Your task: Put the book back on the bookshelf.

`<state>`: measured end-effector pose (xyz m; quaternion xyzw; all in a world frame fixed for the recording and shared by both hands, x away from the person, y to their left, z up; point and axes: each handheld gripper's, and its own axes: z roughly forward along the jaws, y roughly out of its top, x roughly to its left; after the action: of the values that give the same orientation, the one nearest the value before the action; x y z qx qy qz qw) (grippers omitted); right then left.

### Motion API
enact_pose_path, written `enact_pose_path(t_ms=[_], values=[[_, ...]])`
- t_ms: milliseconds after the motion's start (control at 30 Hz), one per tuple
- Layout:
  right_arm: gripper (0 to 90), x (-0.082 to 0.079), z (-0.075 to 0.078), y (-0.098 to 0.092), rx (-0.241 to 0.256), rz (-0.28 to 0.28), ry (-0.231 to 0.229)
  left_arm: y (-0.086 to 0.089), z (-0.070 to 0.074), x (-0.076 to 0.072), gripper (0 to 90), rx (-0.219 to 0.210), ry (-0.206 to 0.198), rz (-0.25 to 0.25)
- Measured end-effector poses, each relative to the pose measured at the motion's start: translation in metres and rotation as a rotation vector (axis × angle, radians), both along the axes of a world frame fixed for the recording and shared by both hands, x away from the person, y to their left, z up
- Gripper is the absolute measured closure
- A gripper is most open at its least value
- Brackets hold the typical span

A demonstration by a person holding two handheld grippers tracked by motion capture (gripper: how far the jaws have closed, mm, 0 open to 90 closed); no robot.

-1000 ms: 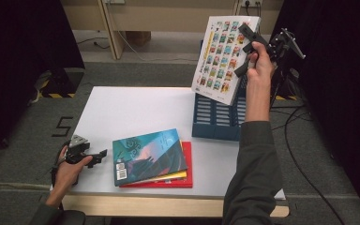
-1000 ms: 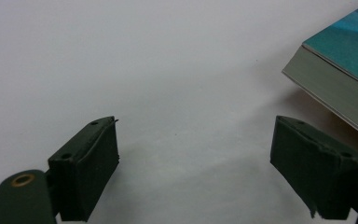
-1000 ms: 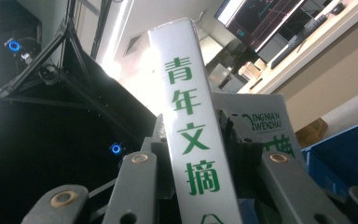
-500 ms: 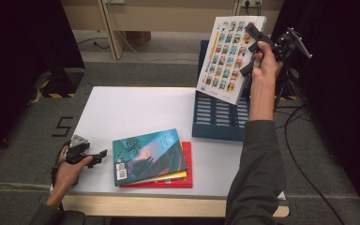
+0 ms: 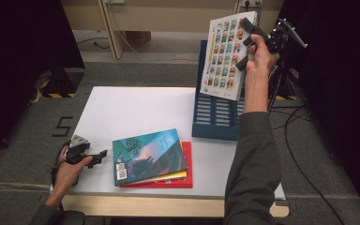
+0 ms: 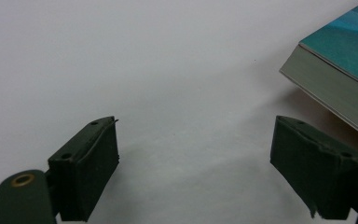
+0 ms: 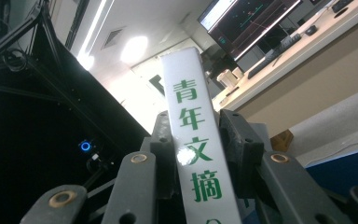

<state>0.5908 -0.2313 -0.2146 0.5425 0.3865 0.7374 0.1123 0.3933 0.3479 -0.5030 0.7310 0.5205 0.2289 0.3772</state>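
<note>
My right gripper [image 5: 246,36] is raised high above the blue rack [image 5: 215,112] and is shut on a white magazine [image 5: 226,54] with a grid of small pictures on its cover. In the right gripper view the magazine's white spine [image 7: 193,154] with green characters stands clamped between the jaws. A stack of books [image 5: 152,158] lies on the white table [image 5: 136,108], a teal book on top. My left gripper [image 5: 96,158] rests on the table's front left, open, jaws toward the stack. The left gripper view has the teal book's corner [image 6: 340,74] just right of the open jaws.
The blue slotted rack stands at the table's back right. Cables trail over the grey carpet to the right of the table. A dark curtain hangs at left and right. A wooden frame stands behind the table.
The right gripper has lifted the magazine higher and a little to the right, above the rack. The left gripper has stayed where it was.
</note>
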Motion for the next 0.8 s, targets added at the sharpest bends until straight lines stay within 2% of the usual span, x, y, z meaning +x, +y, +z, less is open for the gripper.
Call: enact_pose_path(t_ms=[133, 300, 333, 433, 533, 800], values=[[70.3, 0.0, 0.002, 0.009, -0.035, 0.011, 0.026, 0.0, 0.0, 0.0, 14.5, 0.001, 0.002, 0.0], [70.3, -0.001, 0.002, 0.017, -0.042, 0.006, 0.033, 0.0, 0.0, 0.0, 14.5, 0.001, 0.002, -0.001], [70.4, -0.001, 0.001, 0.018, -0.066, 0.009, 0.019, 0.0, 0.0, 0.0, 14.5, 0.0, 0.0, -0.001], [70.4, -0.001, -0.005, 0.024, -0.089, 0.005, -0.003, 0.0, 0.0, 0.0, 14.5, -0.001, -0.002, -0.001], [70.4, 0.001, -0.012, 0.031, -0.088, 0.019, 0.001, 0.0, 0.0, -0.001, 14.5, 0.002, -0.001, -0.002], [70.4, -0.001, -0.021, 0.044, -0.111, 0.057, -0.046, 0.0, 0.0, -0.001, 14.5, -0.001, -0.001, -0.003]])
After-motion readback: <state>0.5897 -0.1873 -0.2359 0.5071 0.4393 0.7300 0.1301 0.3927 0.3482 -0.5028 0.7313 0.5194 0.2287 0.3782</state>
